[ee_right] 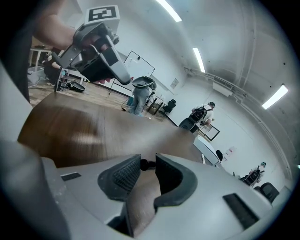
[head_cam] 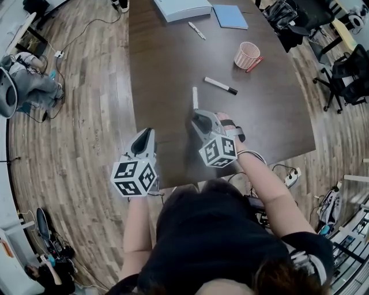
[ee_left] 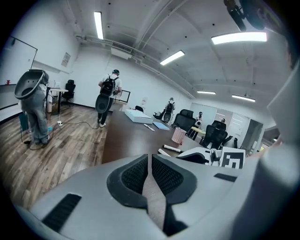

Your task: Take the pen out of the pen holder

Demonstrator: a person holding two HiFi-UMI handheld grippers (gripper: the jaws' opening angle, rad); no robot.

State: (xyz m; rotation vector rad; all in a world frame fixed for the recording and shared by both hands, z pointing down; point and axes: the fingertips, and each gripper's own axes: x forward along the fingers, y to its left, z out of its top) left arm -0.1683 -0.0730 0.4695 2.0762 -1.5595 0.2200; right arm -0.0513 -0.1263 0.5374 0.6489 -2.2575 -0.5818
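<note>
A pink pen holder (head_cam: 247, 55) stands on the dark table (head_cam: 161, 63) at the far right, with a red pen (head_cam: 254, 64) leaning at its base. A black-and-white marker (head_cam: 220, 86) lies nearer. A white pen (head_cam: 195, 97) lies on the table, its near end between the fingertips of my right gripper (head_cam: 196, 114). In the right gripper view the jaws stand apart with the pen's dark end (ee_right: 143, 164) between them, not pressed. My left gripper (head_cam: 149, 133) hovers at the table's near left edge, shut and empty (ee_left: 150, 157). The holder (ee_left: 178, 135) also shows in the left gripper view.
A white box (head_cam: 183, 8), a blue notebook (head_cam: 230, 16) and another pen (head_cam: 196, 30) lie at the table's far end. Office chairs (head_cam: 346, 75) stand to the right. Cables and gear litter the wood floor (head_cam: 75, 115) on the left. A person with a backpack (ee_left: 108, 96) stands far off.
</note>
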